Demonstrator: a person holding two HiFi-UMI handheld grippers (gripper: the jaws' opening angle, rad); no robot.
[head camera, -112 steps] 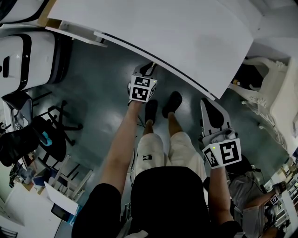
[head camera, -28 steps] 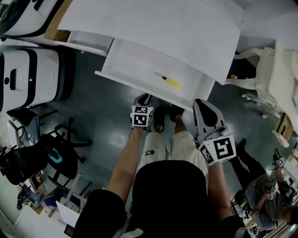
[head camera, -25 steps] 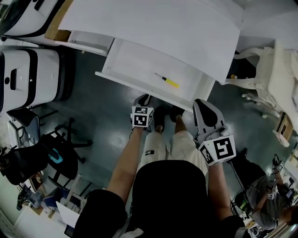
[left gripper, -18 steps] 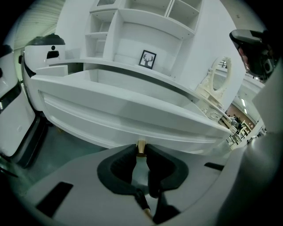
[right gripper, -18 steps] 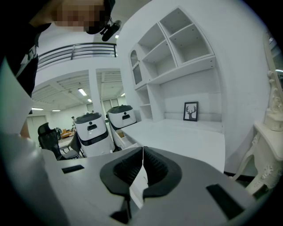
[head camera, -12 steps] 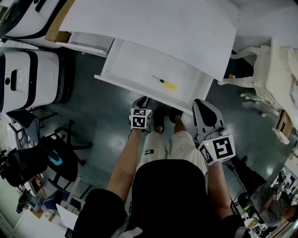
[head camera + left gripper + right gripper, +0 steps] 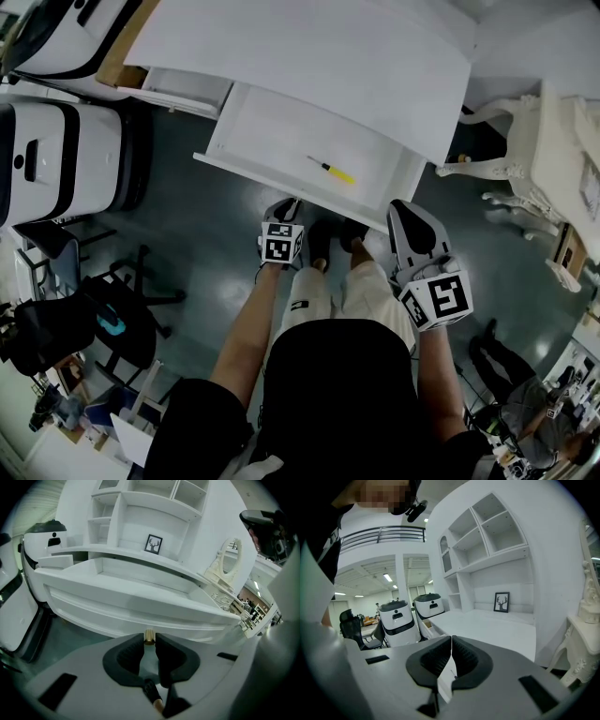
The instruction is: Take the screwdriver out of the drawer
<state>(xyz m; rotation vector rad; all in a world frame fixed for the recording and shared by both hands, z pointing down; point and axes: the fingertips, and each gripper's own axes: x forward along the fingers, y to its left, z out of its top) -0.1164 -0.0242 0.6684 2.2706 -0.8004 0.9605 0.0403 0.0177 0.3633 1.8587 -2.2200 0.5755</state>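
The white drawer [image 7: 272, 175] stands pulled out from under the desk top [image 7: 309, 56]. Inside it lies the screwdriver [image 7: 332, 172], yellow handle to the right, thin dark shaft to the left. My left gripper [image 7: 288, 204] sits at the drawer's front edge. In the left gripper view the brass knob [image 7: 149, 636] of the drawer front [image 7: 117, 606] stands between the tips of the left gripper [image 7: 149, 644], whose jaws have just been opening and look slack round it. My right gripper [image 7: 405, 208] hangs to the right below the drawer, shut and empty, as the right gripper [image 7: 451, 640] view shows.
Two white machines [image 7: 56, 141] stand left of the desk and a dark office chair [image 7: 103, 309] nearer me. An ornate white piece of furniture [image 7: 553, 159] is on the right. The person's shoes [image 7: 323, 239] are on the floor below the drawer. A framed picture [image 7: 153, 544] stands at the desk's back.
The drawer, shut in the oldest frame, is now out and shows the screwdriver. Over the last second the drawer and both grippers have hardly shifted.
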